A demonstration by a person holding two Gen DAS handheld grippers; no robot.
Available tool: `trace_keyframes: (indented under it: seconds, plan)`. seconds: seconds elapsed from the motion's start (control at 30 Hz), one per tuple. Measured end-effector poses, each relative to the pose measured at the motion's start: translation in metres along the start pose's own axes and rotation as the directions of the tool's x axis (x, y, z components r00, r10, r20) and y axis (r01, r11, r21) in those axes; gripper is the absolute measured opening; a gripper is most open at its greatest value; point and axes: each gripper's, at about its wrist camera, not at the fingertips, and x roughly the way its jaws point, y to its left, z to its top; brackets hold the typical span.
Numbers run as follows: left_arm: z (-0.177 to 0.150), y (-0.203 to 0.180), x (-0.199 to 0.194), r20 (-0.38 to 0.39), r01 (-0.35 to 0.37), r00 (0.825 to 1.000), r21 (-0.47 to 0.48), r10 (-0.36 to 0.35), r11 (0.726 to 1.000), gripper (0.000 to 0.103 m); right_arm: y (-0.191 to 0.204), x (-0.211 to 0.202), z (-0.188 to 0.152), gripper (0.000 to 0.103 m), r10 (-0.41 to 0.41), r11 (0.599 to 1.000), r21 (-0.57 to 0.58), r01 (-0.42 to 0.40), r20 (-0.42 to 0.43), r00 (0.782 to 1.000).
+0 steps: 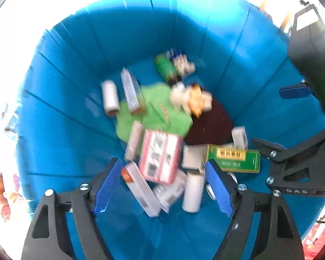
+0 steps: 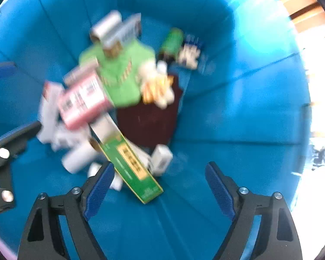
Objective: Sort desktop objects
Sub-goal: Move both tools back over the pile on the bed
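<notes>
Both grippers hang over a deep blue bin that also fills the right wrist view. At its bottom lie several items: a pink box, a green box, a green cloth, a green bottle, white rolls and a dark red flat item. My left gripper is open and empty above the pile. My right gripper is open and empty above the green box; it also shows at the right in the left wrist view. Both views are blurred.
The bin's ribbed walls surround both grippers closely. Bright washed-out surroundings lie beyond the rim, with wooden slats at the upper right. The left gripper's fingers reach in at the left edge of the right wrist view.
</notes>
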Motion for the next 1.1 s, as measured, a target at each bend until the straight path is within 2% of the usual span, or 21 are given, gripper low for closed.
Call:
trace_keyframes:
  seconds: [0.1,0.17,0.33,0.53,0.63,0.73,0.77,0.9,0.97,1.0,1.07,1.1]
  plan:
    - [-0.008,0.016,-0.033,0.106,-0.009,0.994,-0.035,0.012,0.999,0.079,0.006,-0.037,0.007,0.094,0.001,1.000,0.018,-0.004,0.128,0.992]
    - [-0.017,0.030,-0.055,0.178,-0.006,0.984,-0.061,0.017,0.998,0.079,0.016,-0.064,0.006,0.097,0.001,0.999,0.032,-0.008,0.210,0.978]
    - [-0.052,0.067,-0.105,0.345,-0.033,0.936,-0.119,0.072,0.992,0.079,0.048,-0.114,0.001,0.099,0.015,0.998,0.045,-0.033,0.363,0.932]
    - [-0.109,0.113,-0.142,0.473,-0.079,0.864,-0.207,0.171,0.975,0.080,0.111,-0.155,-0.011,0.102,0.072,0.996,0.006,-0.088,0.515,0.854]
    - [-0.145,0.145,-0.151,0.510,-0.075,0.834,-0.278,0.213,0.958,0.087,0.151,-0.172,-0.017,0.102,0.100,0.993,-0.007,-0.120,0.597,0.796]
    - [-0.186,0.177,-0.154,0.527,-0.110,0.793,-0.370,0.306,0.923,0.095,0.189,-0.186,-0.022,0.102,0.128,0.988,-0.022,-0.153,0.671,0.730]
    - [-0.199,0.187,-0.153,0.525,-0.127,0.781,-0.396,0.338,0.909,0.096,0.206,-0.190,-0.023,0.102,0.144,0.985,-0.033,-0.169,0.700,0.699]
    - [-0.259,0.236,-0.147,0.493,-0.187,0.740,-0.503,0.458,0.844,0.096,0.263,-0.194,-0.024,0.103,0.217,0.968,-0.092,-0.232,0.768,0.603]
    - [-0.286,0.260,-0.141,0.457,-0.209,0.734,-0.552,0.503,0.807,0.096,0.293,-0.191,-0.020,0.103,0.254,0.960,-0.132,-0.247,0.782,0.569]
    - [-0.300,0.272,-0.137,0.439,-0.215,0.734,-0.574,0.519,0.790,0.096,0.306,-0.188,-0.018,0.103,0.268,0.957,-0.149,-0.249,0.783,0.561]
    - [-0.329,0.295,-0.128,0.400,-0.227,0.737,-0.613,0.545,0.757,0.096,0.334,-0.179,-0.012,0.103,0.292,0.952,-0.181,-0.248,0.781,0.552]
    - [-0.343,0.305,-0.124,0.377,-0.233,0.741,-0.632,0.556,0.739,0.096,0.349,-0.171,-0.008,0.103,0.304,0.949,-0.197,-0.244,0.773,0.557]
